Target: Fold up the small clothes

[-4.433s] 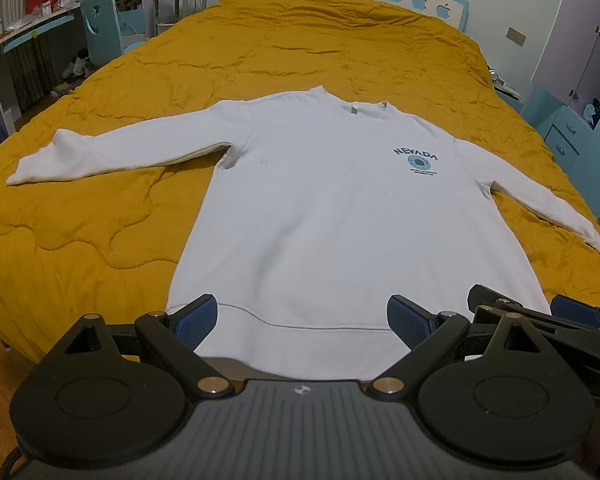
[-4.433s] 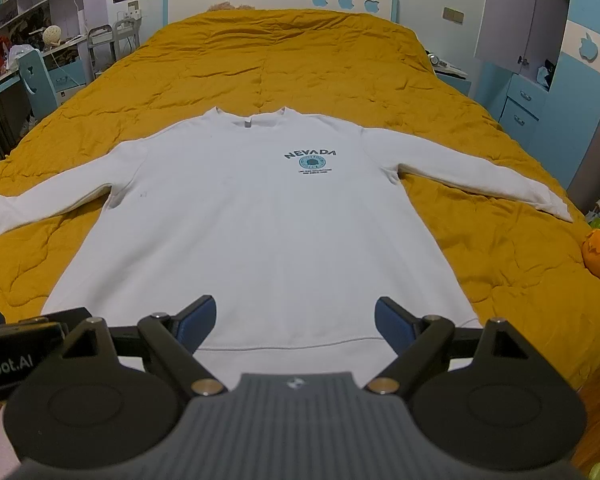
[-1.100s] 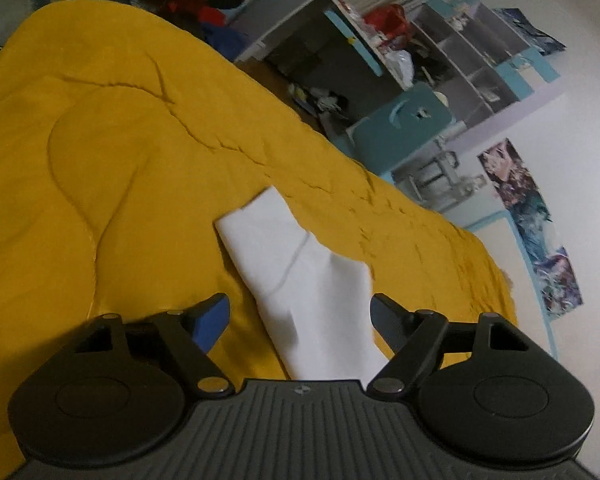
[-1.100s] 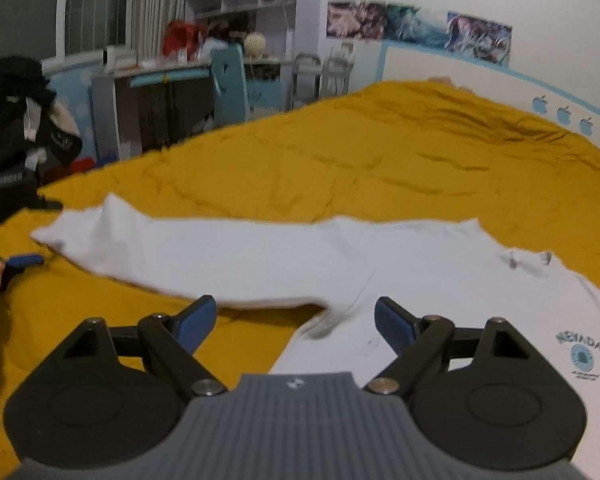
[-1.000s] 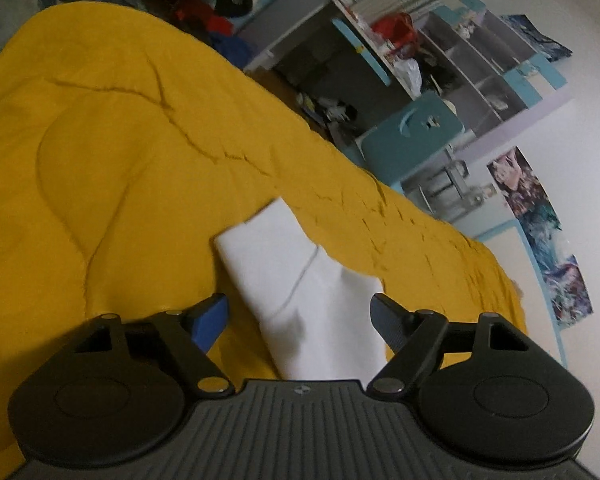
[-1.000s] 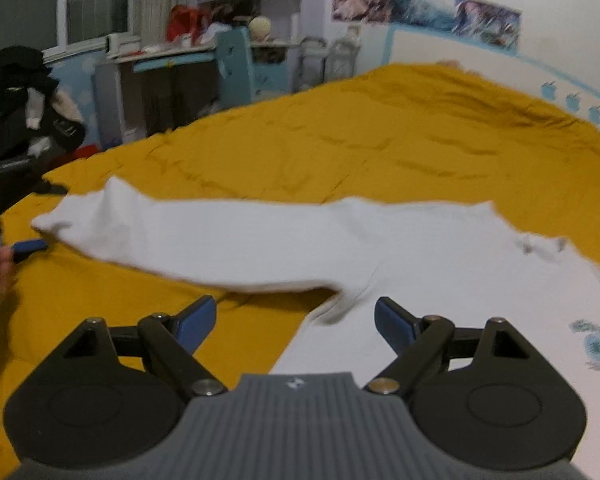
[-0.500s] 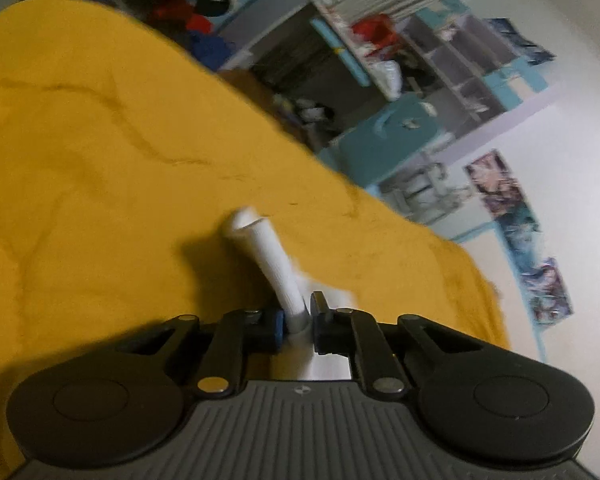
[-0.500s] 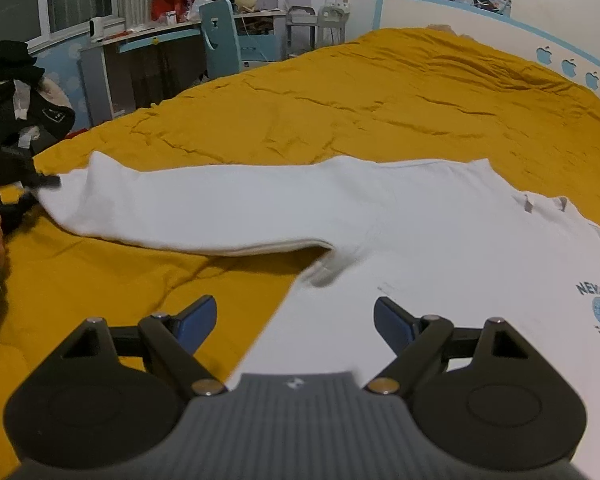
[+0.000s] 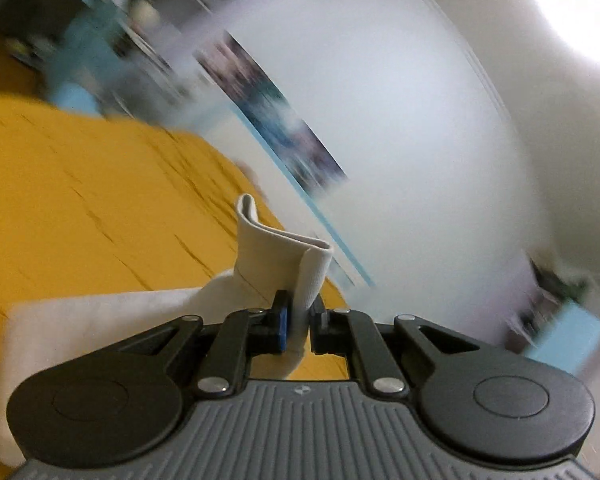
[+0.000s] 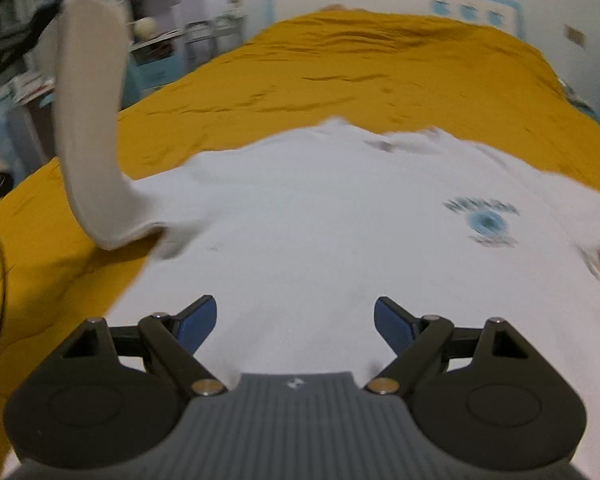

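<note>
Raised off the bedspread since 0.5 s ago, the sleeve cuff (image 9: 278,256) now stands clear of the bed, clamped in the left gripper (image 9: 298,326).

Left gripper: both jaws closed on the ribbed cuff, which folds over above the fingertips; this view is motion-blurred. In the right wrist view, the sleeve (image 10: 90,120) rises in an upward arc from the white sweatshirt (image 10: 340,240), whose body lies flat, print side up, on the yellow bedspread (image 10: 380,68). Right gripper (image 10: 295,318): 2 fingers spread wide, holding nothing, positioned over the sweatshirt's lower body; contact with the fabric cannot be determined.
</note>
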{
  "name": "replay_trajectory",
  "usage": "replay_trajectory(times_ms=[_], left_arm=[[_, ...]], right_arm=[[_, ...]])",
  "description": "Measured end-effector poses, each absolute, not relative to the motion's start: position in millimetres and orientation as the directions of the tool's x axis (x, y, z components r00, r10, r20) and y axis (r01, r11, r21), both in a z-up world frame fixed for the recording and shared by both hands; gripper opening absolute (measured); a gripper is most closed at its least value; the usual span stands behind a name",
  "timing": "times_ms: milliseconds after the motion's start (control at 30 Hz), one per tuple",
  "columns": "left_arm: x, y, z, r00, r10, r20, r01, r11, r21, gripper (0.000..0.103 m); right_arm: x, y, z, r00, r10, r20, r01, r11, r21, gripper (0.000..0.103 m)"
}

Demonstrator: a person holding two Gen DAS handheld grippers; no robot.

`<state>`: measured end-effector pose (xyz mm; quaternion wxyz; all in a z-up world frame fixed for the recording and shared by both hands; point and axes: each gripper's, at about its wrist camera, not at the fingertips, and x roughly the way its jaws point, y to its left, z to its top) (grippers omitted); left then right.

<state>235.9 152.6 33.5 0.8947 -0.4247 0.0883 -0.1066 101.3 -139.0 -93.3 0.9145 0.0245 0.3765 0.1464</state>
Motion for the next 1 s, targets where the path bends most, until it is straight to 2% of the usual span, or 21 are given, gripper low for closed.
replay_trajectory(times_ms=[167,200,233,267,300,367,433,500,567,633,700,767,800,833,1000], left_arm=[[291,29,-15,0.855,-0.491,-0.167,0.186,0.591,-0.785,0.01],[301,11,-31,0.826,-0.524,-0.206,0.18,0.592,-0.785,0.015],[313,-7,-46,0.792,-0.558,-0.249,0.17,0.593,-0.787,0.028],[327,-23,-65,0.749,-0.588,-0.305,0.139,0.589,-0.796,0.037],[336,-35,-82,0.695,-0.617,-0.369,0.087,0.582,-0.809,0.052],[344,-48,-112,0.604,-0.641,-0.475,-0.012,0.588,-0.809,0.053],[334,-48,-121,0.586,-0.653,-0.48,0.013,0.6,-0.8,0.053],[317,-36,-111,0.607,-0.646,-0.463,0.091,0.635,-0.767,0.055],[304,-11,-91,0.648,-0.611,-0.454,0.114,0.667,-0.736,0.066],[284,18,-73,0.717,-0.535,-0.447,0.083,0.702,-0.707,0.087],[260,55,-60,0.772,-0.413,-0.484,0.013,0.771,-0.636,0.087],[245,83,-56,0.771,-0.354,-0.53,-0.014,0.822,-0.569,0.087],[240,96,-55,0.752,-0.34,-0.565,-0.022,0.844,-0.537,0.087],[238,106,-57,0.734,-0.331,-0.593,-0.028,0.857,-0.514,0.087],[229,133,-77,0.669,-0.243,-0.703,-0.106,0.904,-0.413,0.087]], right_arm=[[99,-205,-103,0.673,0.208,-0.71,-0.117,0.978,0.175,0.082],[98,-218,-106,0.67,0.192,-0.717,-0.092,0.98,0.176,0.082],[97,-227,-108,0.667,0.179,-0.723,-0.073,0.982,0.175,0.082],[96,-238,-111,0.661,0.163,-0.733,-0.051,0.984,0.172,0.082],[95,-248,-114,0.657,0.151,-0.739,-0.034,0.985,0.171,0.082],[94,-264,-118,0.657,0.134,-0.742,0.004,0.983,0.181,0.082],[92,-280,-122,0.667,0.141,-0.731,0.044,0.973,0.227,0.082],[97,-295,-123,0.676,0.204,-0.708,0.073,0.937,0.34,0.082],[105,-312,-125,0.69,0.302,-0.658,0.084,0.87,0.486,0.082],[122,-329,-129,0.709,0.394,-0.586,0.097,0.767,0.634,0.082],[143,-335,-131,0.72,0.431,-0.544,0.108,0.705,0.701,0.082],[169,-335,-135,0.727,0.428,-0.536,0.138,0.674,0.725,0.082],[184,-335,-140,0.728,0.436,-0.529,0.149,0.653,0.743,0.08],[199,-333,-145,0.725,0.442,-0.528,0.159,0.638,0.753,0.073],[249,-313,-173,0.68,0.397,-0.617,0.286,0.631,0.721,0.068]])
